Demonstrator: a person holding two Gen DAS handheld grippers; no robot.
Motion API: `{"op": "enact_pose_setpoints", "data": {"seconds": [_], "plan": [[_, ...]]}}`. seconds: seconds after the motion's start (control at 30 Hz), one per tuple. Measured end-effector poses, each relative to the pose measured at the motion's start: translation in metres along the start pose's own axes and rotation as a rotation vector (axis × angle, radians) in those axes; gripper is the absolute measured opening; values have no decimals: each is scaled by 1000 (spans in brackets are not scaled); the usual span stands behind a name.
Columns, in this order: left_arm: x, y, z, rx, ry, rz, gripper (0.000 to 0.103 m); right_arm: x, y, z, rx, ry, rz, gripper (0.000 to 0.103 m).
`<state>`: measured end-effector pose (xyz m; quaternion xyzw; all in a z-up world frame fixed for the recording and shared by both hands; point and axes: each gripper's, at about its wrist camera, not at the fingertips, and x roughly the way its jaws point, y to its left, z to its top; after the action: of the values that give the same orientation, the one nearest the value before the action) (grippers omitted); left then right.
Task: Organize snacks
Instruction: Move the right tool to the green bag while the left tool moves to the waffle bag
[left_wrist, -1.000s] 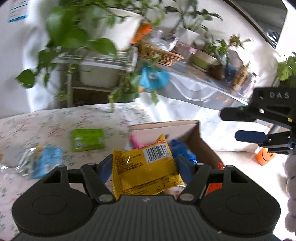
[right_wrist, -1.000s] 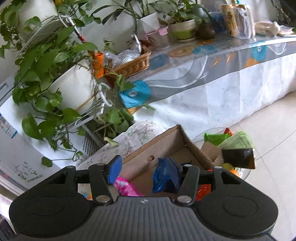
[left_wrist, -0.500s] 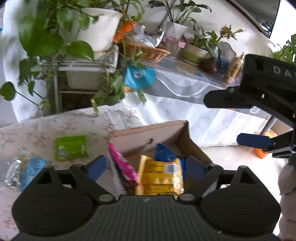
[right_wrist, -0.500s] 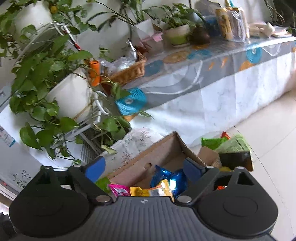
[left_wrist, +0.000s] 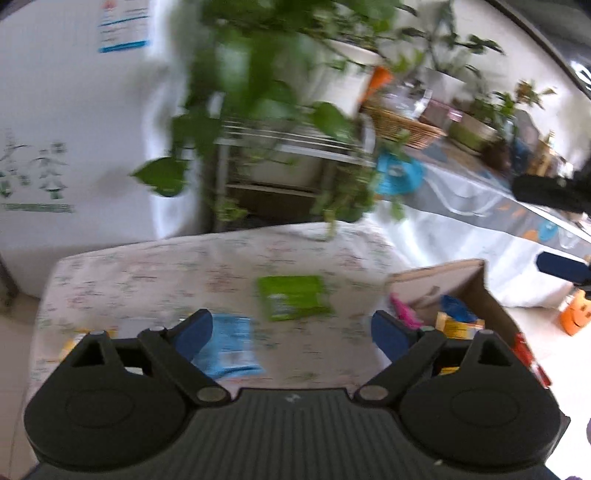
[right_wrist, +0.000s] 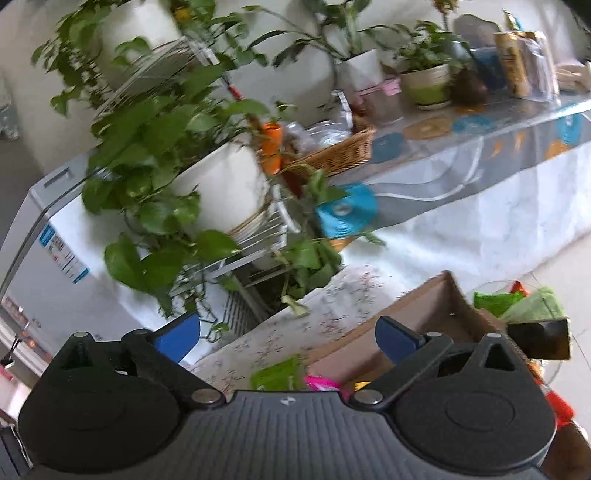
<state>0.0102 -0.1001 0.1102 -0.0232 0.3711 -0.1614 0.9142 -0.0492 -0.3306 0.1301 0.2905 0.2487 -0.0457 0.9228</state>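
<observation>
The left gripper (left_wrist: 291, 330) has its jaws wide apart with nothing between them; they have just been opening. The right gripper (right_wrist: 288, 338) is the same: its jaws have just been opening, they stand wide, and they hold nothing.

Below the left gripper is a table (left_wrist: 155, 269) with a flowery cloth. Two snack packs lie flat on the cloth: one green pack (left_wrist: 293, 302) and one light blue pack (left_wrist: 231, 349), near each other but not touching. More may sit at the left edge, but it is too blurry to tell.

One brown cardboard box (left_wrist: 476, 284) stands at the right end of the table. Three snacks show inside it: one pink pack (left_wrist: 402, 314), one yellow pack (left_wrist: 456, 325) and one dark blue pack (left_wrist: 456, 306).

From the right wrist view, the box (right_wrist: 439, 306), the green pack (right_wrist: 279, 374) and the pink pack (right_wrist: 321, 382) show just above the gripper's body.
</observation>
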Motion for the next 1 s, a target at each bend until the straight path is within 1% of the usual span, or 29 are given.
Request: {"op": "enact_pose_setpoints", "data": {"seconds": [0.17,0.27,0.33,0.43,0.57,0.63,0.73,0.83,0.93,1.0], "plan": [[-6,47,1,-75,-14,52,93,6,16,-8,-24,-17,52,103],[-5,74,2,-125,-18,93,93,15,20,-13,-4,13,81,103],[-3,92,3,-171,-21,107,93,21,22,-16,13,38,93,103],[1,118,3,-217,-34,150,93,29,29,-21,-23,62,94,103],[9,141,5,-255,-3,182,93,39,38,-26,-103,83,62,103],[14,149,6,-246,5,213,93,47,40,-29,-119,108,59,103],[23,164,8,-252,20,226,93,55,45,-35,-157,133,47,103],[32,176,7,-256,43,268,93,65,52,-39,-187,159,39,103],[46,187,3,-261,87,286,93,76,56,-43,-193,188,44,103],[53,193,1,-278,107,313,93,85,61,-47,-225,214,46,103]]}}
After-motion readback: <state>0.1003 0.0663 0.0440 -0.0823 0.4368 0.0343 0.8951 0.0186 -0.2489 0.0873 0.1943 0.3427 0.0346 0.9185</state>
